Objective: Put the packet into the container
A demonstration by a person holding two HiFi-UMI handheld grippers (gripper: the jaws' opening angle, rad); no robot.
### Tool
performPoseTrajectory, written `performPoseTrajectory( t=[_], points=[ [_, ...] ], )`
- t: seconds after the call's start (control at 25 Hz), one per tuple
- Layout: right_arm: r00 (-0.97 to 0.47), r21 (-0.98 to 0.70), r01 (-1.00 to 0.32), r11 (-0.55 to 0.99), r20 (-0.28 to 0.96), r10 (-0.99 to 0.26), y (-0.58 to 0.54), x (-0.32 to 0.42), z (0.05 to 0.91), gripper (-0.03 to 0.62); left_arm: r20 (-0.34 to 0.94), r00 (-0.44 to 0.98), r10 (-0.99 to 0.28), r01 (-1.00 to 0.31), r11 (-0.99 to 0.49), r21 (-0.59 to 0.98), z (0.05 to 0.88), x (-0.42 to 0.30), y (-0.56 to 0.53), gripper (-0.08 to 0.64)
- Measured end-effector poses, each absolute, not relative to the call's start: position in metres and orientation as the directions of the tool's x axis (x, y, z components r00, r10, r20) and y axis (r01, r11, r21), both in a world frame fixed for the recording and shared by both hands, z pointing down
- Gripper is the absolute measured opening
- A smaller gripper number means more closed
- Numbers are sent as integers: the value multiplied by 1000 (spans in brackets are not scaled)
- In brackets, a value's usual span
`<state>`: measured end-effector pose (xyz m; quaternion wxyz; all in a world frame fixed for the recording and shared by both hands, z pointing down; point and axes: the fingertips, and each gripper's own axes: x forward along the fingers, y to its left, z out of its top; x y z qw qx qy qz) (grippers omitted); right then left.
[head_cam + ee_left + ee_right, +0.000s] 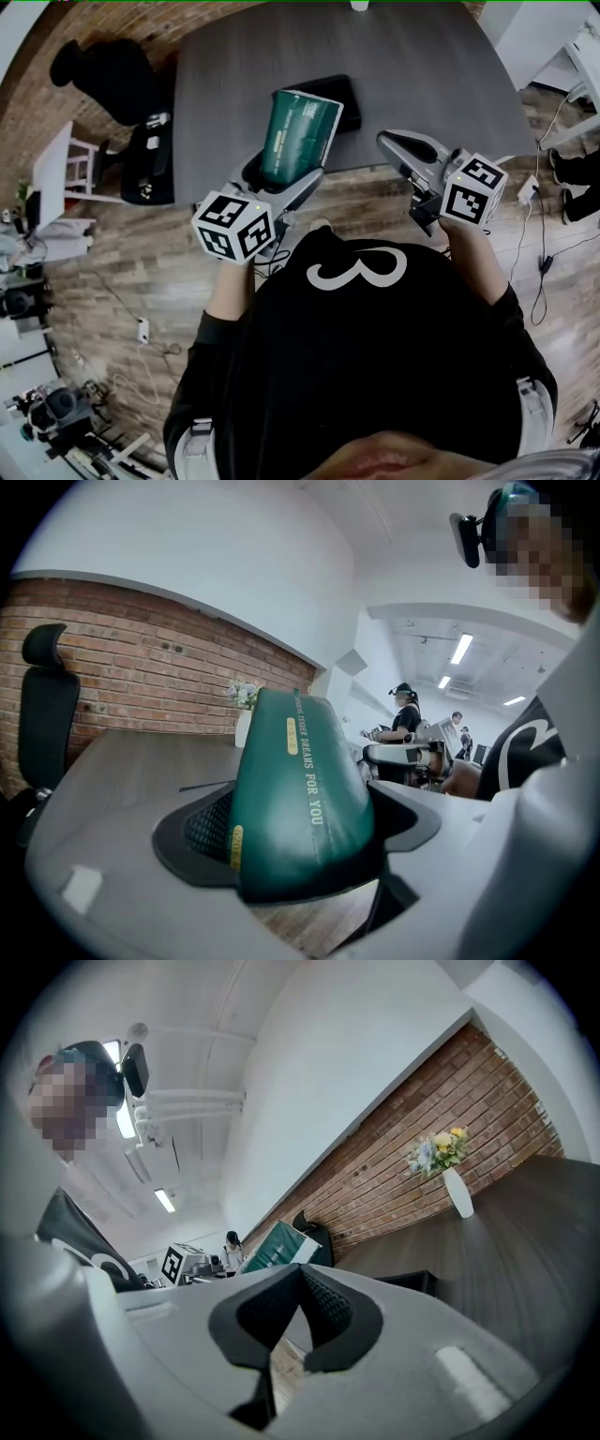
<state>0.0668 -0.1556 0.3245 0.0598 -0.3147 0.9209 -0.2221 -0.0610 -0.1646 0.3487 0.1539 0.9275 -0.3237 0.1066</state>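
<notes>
A big grey desk [422,75] is set on a wood-plank floor [122,272], and a black office chair [98,70] is parked off its left edge by the brick wall [141,658]. A white vase [458,1194] of flowers is stood near the desk's far edge, close to that wall. Cables [542,253] are strewn over the floor past the desk's right edge, and a person [405,712] in black can be made out under strip lights [459,649] way in the back.

Office-cum-lab space — long grey table [422,84] at 12 o'clock, black high-backed office chair [103,73] at 10, red brick wall [141,658], strip ceiling lights [460,649], black cables [542,267] on wood-plank floor [141,272] at 3.
</notes>
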Motion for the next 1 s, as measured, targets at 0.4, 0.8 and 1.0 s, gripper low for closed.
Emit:
performPoseTrajectory(
  t=[0.4,0.8,1.0],
  points=[
    [-761,-455,-590,667,35,-648,-180,69,324,2,286,813,-507,-565,-806,177,347,-67,-201,443],
    [-727,-492,-623,607,80,-682,-211,75,343,2,342,842,-417,-472,-877,94,355,-61,-252,443],
    [-709,-505,-642,577,103,-698,-229,81,352,2,383,854,-352,-407,-911,68,364,-52,-270,443]
  ],
)
